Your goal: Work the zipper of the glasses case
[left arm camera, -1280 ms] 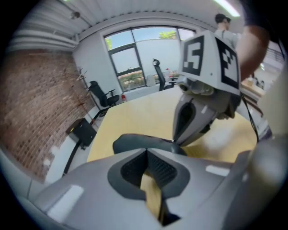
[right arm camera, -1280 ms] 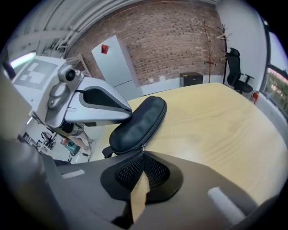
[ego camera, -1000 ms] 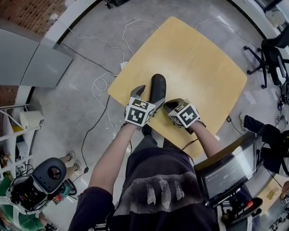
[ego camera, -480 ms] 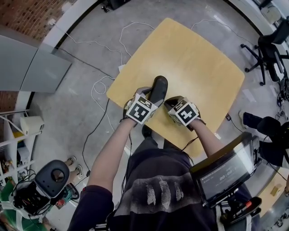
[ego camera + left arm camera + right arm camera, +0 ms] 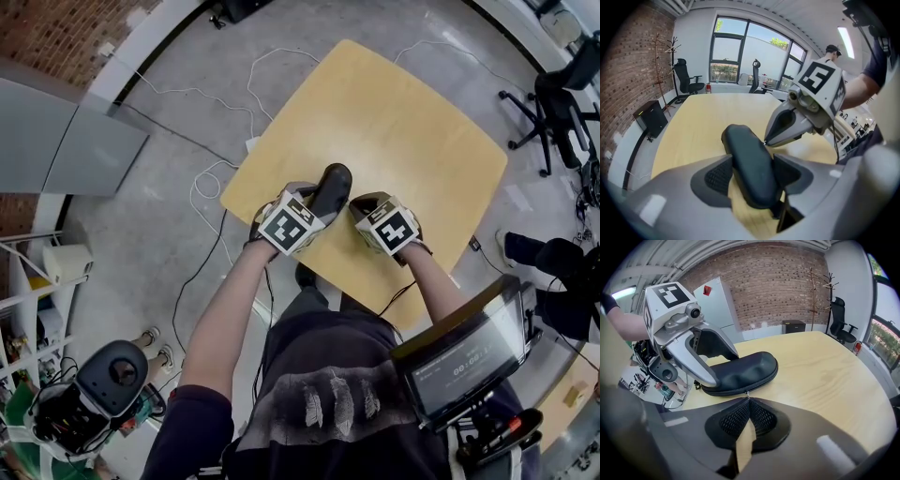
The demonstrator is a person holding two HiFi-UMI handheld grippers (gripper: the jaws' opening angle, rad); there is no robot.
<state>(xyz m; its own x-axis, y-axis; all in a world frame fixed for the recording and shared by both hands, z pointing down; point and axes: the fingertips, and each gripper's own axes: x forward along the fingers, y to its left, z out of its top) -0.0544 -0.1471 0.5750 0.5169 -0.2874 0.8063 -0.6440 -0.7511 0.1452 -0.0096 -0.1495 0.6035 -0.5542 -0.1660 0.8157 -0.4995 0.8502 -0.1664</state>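
At the far left of the head view we see a grey cabinet (image 5: 80,131) against the brick wall, and white cables (image 5: 217,171) loop over the concrete floor between it and the pale wooden table (image 5: 412,112). Our left gripper (image 5: 313,202) reaches in from the table's near edge, pointing steeply down. Its jaws have just been closing, and the glasses case (image 5: 333,182) sits between them. In the left gripper view the dark, rounded case (image 5: 750,164) fills the gap, with a ribbed pad pressed against each long side, so we read this gripper as clamped across the case's near end. The case lies flat on the table close to the near left edge, its long axis pointing away from us and its far end sticking out past the jaws. Just to its right, our right gripper (image 5: 354,202) comes in at an angle to the side of the case. In the right gripper view its jaws are fully together, and the small metal zipper pull (image 5: 747,393) is nipped at their tips, right at the seam of the case (image 5: 740,371). Further right, a screen (image 5: 469,352) stands beside us off the table, and a black office chair (image 5: 562,112) sits on the floor at the far right.
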